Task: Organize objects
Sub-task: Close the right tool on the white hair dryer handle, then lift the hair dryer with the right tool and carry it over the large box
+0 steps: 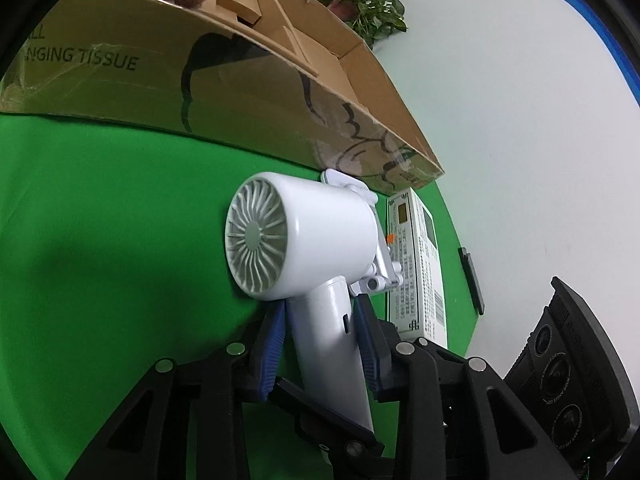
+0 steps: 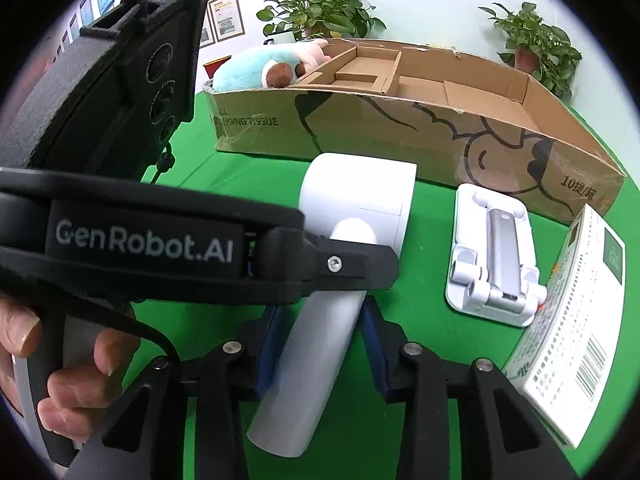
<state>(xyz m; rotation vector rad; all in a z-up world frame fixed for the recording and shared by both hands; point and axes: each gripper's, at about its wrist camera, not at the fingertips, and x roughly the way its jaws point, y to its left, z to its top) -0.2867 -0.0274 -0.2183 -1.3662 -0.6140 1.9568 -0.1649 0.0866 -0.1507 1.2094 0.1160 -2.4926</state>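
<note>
A white handheld fan (image 1: 312, 232) lies on the green cloth (image 1: 100, 240), its grille toward the left wrist camera. My left gripper (image 1: 320, 312) is shut on its handle, a blue pad pressing each side. In the right wrist view the same fan (image 2: 360, 188) points away, and my right gripper (image 2: 322, 316) is shut on the handle lower down. The left tool's black housing (image 2: 160, 240) crosses that view above the handle. Behind the fan an open cardboard box (image 2: 400, 140) holds a plush toy (image 2: 256, 68) at its left end.
A white folding phone stand (image 2: 492, 256) and a printed carton (image 2: 572, 312) lie right of the fan. Potted plants (image 2: 320, 12) stand behind the box by the wall. A person's hand (image 2: 60, 380) holds the left tool. A dark flat bar (image 1: 472, 280) lies near the cloth's edge.
</note>
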